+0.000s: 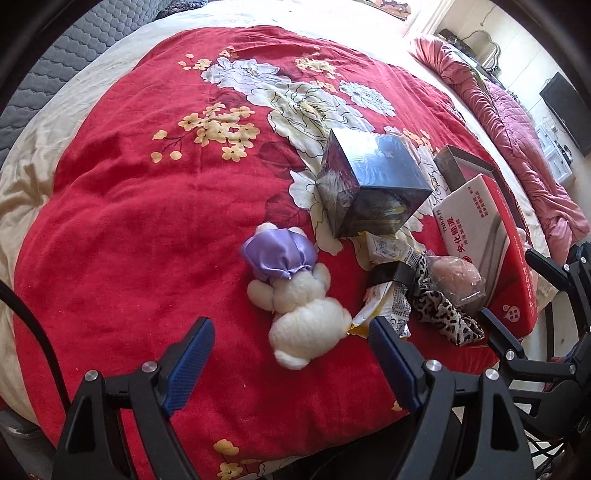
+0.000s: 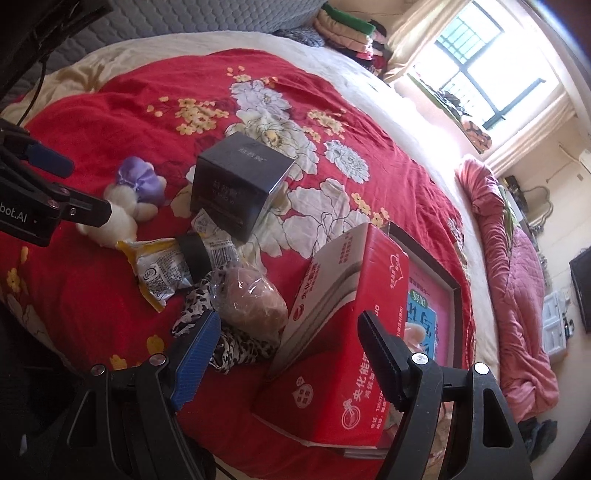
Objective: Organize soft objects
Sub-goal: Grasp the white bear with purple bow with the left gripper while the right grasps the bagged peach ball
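A white plush bear with a purple satin cap [image 1: 295, 295] lies on the red floral blanket [image 1: 147, 221], just ahead of my open, empty left gripper [image 1: 291, 341]. It also shows in the right wrist view [image 2: 125, 199]. A pink soft ball in clear plastic [image 2: 251, 299] rests on a leopard-print cloth [image 2: 236, 343], beside a crumpled snack packet with a black band [image 2: 173, 266]. My right gripper [image 2: 290, 334] is open and empty, over the edge of the red tissue box [image 2: 351, 332] and near the ball.
A dark cube box [image 1: 373, 184] stands mid-bed. A framed pink picture [image 2: 436, 302] lies under the red box. A rolled pink quilt [image 2: 509, 280] lies right of the bed. Folded clothes [image 2: 351, 29] are stacked at the far side, with a window [image 2: 491, 62] beyond.
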A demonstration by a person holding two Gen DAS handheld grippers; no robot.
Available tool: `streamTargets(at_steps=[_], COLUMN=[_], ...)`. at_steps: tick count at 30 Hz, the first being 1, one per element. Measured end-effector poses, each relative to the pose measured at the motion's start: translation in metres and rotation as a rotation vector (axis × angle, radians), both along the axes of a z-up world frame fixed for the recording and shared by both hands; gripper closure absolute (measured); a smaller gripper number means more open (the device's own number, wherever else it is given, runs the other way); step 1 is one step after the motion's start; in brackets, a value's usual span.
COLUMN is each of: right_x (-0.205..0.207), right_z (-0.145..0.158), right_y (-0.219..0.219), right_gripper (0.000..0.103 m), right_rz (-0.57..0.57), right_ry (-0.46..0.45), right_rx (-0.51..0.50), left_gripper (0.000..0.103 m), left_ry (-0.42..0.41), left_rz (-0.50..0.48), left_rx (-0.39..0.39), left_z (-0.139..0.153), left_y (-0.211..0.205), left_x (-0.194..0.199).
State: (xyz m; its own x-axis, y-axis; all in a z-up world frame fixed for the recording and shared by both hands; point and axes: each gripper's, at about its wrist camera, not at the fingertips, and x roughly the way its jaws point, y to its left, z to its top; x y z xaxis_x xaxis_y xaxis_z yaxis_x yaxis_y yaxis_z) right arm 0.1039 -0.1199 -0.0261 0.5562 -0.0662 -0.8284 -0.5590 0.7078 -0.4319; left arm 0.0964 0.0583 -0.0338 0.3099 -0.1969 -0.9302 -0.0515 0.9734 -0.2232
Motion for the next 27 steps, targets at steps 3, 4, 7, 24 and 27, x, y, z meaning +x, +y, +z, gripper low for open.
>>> streamTargets(at_steps=[3,4,7,24,27], right_x=[0.007,0.009,0.015,0.039,0.039], right_z=[-0.01,-0.014,-0.028,-0.028,-0.013], right_y=[0.007,0.009,0.016,-0.009,-0.023], right_gripper=[0.025,0.025,0.025,0.058,0.058], right_rz=[0.019,0.027,0.053,-0.046,-0.095], right_ry=[0.016,0.022,0.048,0.14,0.146], right_rx=[-0.06,-0.081,-0.136,0.118,0.248], left_gripper=[0.018,0.018,0.018,0.019,0.02], left_ry=[0.015,0.018,0.033,0.096,0.094], left_rz=[0.015,0.017,0.028,0.095,0.109], left_rx=[-0.022,-0.028,-0.035,-0.069,-0.07], left_z=[-0.007,-0.009,-0.015,-0.047,-0.051], left_y=[0.003,0.003,0.006,0.009,0.009], left_x=[0.004,0.005,0.01,0.034,0.037])
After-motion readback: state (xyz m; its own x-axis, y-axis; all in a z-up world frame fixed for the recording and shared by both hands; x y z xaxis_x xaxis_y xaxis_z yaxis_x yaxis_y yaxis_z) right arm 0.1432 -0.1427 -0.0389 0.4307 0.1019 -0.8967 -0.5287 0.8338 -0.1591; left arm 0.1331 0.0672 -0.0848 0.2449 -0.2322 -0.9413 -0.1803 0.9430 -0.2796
